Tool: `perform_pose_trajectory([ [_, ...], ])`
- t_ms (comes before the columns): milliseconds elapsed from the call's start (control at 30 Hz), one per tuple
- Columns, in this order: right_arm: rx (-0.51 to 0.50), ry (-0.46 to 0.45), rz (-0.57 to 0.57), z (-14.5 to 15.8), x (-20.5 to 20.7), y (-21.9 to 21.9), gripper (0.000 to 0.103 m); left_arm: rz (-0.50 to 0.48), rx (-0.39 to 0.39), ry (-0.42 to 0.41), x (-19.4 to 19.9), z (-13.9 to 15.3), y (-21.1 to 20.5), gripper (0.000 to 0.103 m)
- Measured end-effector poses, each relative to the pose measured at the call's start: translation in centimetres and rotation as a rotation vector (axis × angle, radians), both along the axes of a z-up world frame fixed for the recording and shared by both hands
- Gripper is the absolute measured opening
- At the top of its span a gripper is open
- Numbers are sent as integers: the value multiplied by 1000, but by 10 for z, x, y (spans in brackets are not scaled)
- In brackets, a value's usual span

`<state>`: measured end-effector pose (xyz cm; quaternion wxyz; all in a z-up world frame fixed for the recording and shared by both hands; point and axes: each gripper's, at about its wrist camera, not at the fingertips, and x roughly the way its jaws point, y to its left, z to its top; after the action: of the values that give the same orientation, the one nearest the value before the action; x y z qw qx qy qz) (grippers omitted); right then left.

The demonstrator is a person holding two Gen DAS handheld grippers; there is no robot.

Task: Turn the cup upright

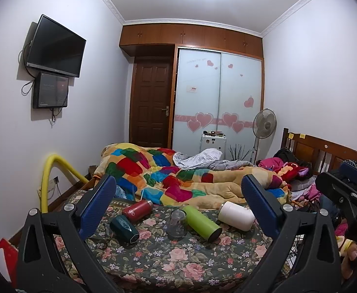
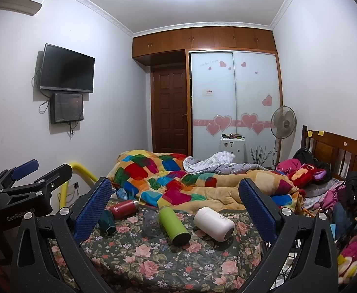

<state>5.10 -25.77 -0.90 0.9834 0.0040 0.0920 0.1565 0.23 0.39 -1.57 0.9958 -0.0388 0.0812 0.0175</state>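
Five vessels on the floral bed [image 1: 178, 263], ahead of and below both grippers. Glass cup [image 1: 177, 223] stands mouth-down, axis vertical; the bottles around it lie on their sides. It sits near centre between the left gripper [image 1: 178, 202] jaws, left of centre for the right gripper [image 2: 176, 201]. Both released, wide, nothing held; left looks nearer.

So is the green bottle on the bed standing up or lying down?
Lying down. The green bottle rests on its side on the floral bedspread, dark end toward the camera, beside the clear glass.

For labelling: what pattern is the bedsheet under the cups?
Dark bedsheet with pink roses; right wrist view.
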Motion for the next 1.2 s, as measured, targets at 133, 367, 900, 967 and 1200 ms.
perform_pose_trajectory([
  [133,-1,1,-1,-1,1,-1,103,1,0,2,1,-1,0,103],
  [367,5,5,2,-3,1,-2,103,-1,-6,6,2,-3,2,103],
  [900,11,-1,1,-2,0,-2,103,5,-10,11,3,-5,3,103],
  [967,8,0,2,-3,0,-2,103,4,-10,10,3,-5,3,103],
  [1200,5,7,5,-3,0,-1,103,3,-13,12,4,-5,3,103],
])
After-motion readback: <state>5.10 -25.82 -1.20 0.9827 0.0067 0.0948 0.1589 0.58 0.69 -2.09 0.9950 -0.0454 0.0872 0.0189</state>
